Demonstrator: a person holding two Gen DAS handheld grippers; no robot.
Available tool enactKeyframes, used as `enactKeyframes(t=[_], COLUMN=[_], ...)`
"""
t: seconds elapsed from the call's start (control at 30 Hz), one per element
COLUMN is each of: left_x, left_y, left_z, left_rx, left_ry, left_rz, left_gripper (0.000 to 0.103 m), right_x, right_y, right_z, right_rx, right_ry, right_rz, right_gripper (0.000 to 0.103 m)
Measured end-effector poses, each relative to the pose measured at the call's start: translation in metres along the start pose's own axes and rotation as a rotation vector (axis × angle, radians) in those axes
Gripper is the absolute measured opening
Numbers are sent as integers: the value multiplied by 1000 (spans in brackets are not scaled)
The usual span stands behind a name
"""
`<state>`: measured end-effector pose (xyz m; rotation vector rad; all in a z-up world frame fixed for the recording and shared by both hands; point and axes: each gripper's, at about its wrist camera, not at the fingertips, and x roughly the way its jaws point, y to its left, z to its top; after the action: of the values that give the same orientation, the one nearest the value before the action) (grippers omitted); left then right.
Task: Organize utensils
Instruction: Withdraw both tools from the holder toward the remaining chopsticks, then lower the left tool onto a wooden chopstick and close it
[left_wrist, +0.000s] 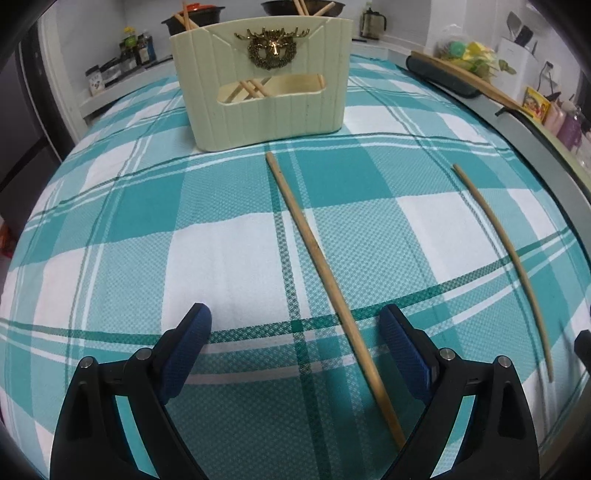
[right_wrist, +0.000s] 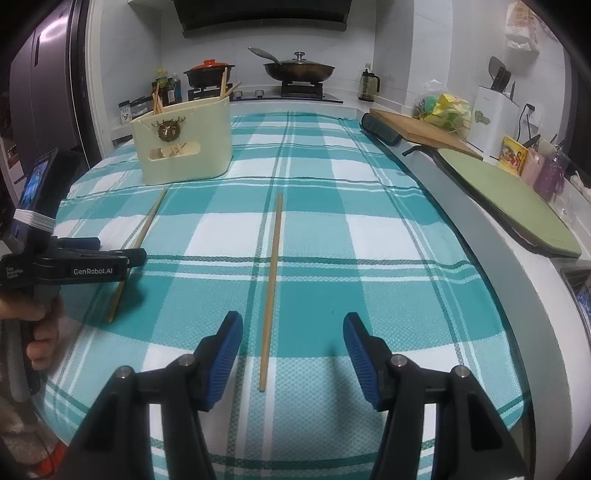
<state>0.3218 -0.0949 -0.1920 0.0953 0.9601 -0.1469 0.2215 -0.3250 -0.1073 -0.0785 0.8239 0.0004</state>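
Both grippers are spread wide and holding nothing: left gripper (left_wrist: 295, 328) straddles one long wooden chopstick (left_wrist: 317, 258), right gripper (right_wrist: 291, 332) straddles the other (right_wrist: 272, 280). Cream plastic utensil caddy (right_wrist: 184, 147) sits further back on my teal plaid tablecloth (right_wrist: 369, 240), with lots of bare cloth around.

Matt wooden chopsticks (left_wrist: 325, 273) on woven cloth (left_wrist: 229, 258) — ribbed plastic holder (left_wrist: 266, 110).

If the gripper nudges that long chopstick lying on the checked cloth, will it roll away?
Probably a little. The chopstick looks round and thin, so a sideways nudge could roll it, though the woven cloth should slow it. It looks stiff and light, likely wood, so it shouldn't bend. Being so slim, it might slip between the right gripper's open fingers.
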Motion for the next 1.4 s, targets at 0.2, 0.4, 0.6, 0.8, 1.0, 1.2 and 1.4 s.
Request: enactKeyframes(t=[0.2,0.4,0.6,0.8,1.0,1.2,1.4], left_x=[-1,-9,-14,-28,-50,-62,-71], left_y=[-3,-11,-6,8,34,57,71], left_z=[0,-2,-7,-27,-59,-70,-55], left_rx=[16,68,55,46,33,-10,-23], left_ry=[-13,-53,-60,-58,-44,-20,-12], left_rz=[1,8,-5,-15,-7,-14,-105], left_gripper=[92,48,8,5,5,11,65], right_x=[6,9,8,6,5,8,13], right_y=[-2,-3,0,1,4,9,7], right_z=[5,5,3,3,2,0,11], right_rx=[-12,-5,-9,-9,-15,-25,-26], right_ry=[4,17,20,18,21,30,56], right_rz=[-13,-24,-24,-25,-17,-11,51], right_gripper=[58,58,58,58,58,58,58])
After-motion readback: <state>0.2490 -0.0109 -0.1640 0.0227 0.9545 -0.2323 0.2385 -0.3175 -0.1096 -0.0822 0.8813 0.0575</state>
